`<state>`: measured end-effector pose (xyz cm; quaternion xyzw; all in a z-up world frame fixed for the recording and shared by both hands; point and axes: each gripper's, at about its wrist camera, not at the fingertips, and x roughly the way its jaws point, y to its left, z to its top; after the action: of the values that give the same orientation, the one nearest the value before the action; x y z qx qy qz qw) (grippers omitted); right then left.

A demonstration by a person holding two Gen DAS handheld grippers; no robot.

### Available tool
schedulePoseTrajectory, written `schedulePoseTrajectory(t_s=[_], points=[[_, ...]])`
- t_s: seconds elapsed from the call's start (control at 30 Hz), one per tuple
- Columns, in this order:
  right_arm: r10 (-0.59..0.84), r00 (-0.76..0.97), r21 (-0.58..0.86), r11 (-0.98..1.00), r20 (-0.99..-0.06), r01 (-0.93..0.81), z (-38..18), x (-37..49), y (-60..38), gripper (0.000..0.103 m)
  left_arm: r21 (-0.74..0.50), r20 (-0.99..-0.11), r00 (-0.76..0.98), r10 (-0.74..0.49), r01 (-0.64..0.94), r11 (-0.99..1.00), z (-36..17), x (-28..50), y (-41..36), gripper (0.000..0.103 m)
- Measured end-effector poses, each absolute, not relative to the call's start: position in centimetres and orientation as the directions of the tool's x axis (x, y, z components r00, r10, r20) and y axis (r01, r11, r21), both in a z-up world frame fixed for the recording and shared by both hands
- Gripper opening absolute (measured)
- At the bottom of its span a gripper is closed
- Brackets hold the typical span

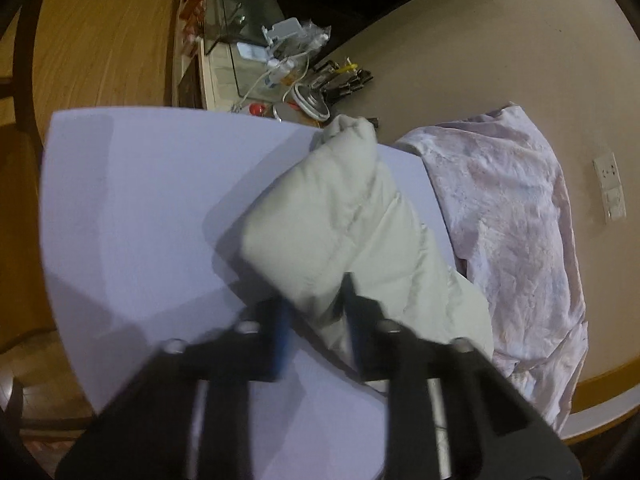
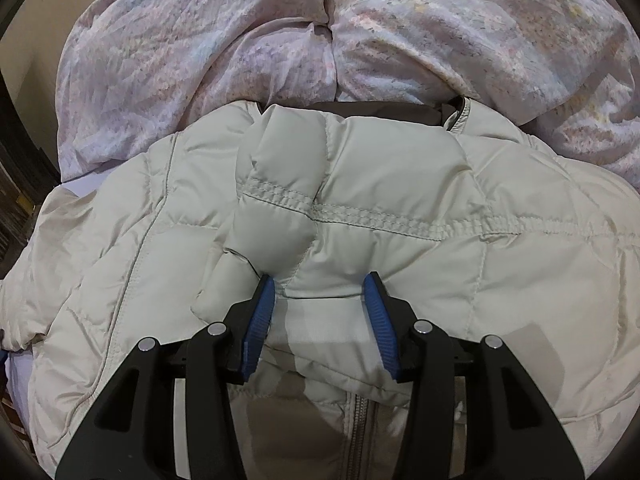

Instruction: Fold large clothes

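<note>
Left gripper (image 1: 316,312): jaws narrowed on a sleeve-like fold of the cream puffer jacket (image 1: 340,216), lifted over the white board (image 1: 140,200) on the counter (image 1: 500,40). Right gripper (image 2: 320,308): jaws partly open astride a quilted fold above the zipper (image 2: 360,420); grip uncertain. Patterned quilt (image 2: 240,40) lies at the far edge. Judged midway: sleeves in, body unfolded.
</note>
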<state>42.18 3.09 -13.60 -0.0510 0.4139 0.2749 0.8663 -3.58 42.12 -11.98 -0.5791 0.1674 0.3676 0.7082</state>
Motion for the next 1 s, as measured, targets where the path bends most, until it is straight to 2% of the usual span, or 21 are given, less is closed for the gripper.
schedulePoseTrajectory(t_s=[0.2, 0.4, 0.53, 0.6, 0.67, 0.77, 0.87, 1.0], points=[[0.436, 0.505, 0.141, 0.842, -0.745, -0.52, -13.6, 42.0, 3.2, 0.049, -0.658, -0.665, 0.657, 0.356, -0.74, 0.136, -9.5, -2.7, 42.1, 0.011], [0.402, 0.523, 0.086, 0.846, -0.751, -0.526, -13.6, 41.4, 3.8, 0.049, -0.621, -0.601, 0.691, 0.401, -0.72, 0.31, -2.9, 0.6, 40.8, 0.01], [0.388, 0.508, 0.059, 0.834, -0.769, -0.548, -13.5, 41.3, 3.9, 0.049, -0.59, -0.552, 0.741, 0.382, -0.671, 0.449, 1.5, 4.4, 38.1, 0.01], [0.407, 0.47, 0.089, 0.821, -0.783, -0.564, -13.2, 41.3, 3.3, 0.05, -0.57, -0.531, 0.768, 0.357, -0.636, 0.521, 3.3, 6.6, 36.3, 0.01], [0.467, 0.403, 0.182, 0.8, -0.787, -0.571, -12.7, 41.4, 1.8, 0.062, -0.546, -0.507, 0.804, 0.311, -0.579, 0.606, 5.1, 9.3, 33.7, 0.01], [0.527, 0.363, 0.273, 0.783, -0.769, -0.559, -11.6, 41.0, -1.0, 0.066, -0.516, -0.479, 0.85, 0.219, -0.474, 0.713, 7.2, 13.4, 29.3, 0.01], [0.485, 0.438, 0.223, 0.822, -0.757, -0.524, -10.1, 40.2, -3.8, 0.071, -0.502, -0.462, 0.879, 0.116, -0.367, 0.783, 8.1, 17.1, 25.0, 0.01], [0.447, 0.512, 0.208, 0.865, -0.733, -0.456, -8.4, 40.0, -8.6, 0.071, -0.49, -0.457, 0.889, -0.017, -0.236, 0.839, 7.9, 21.2, 19.2, 0.01]])
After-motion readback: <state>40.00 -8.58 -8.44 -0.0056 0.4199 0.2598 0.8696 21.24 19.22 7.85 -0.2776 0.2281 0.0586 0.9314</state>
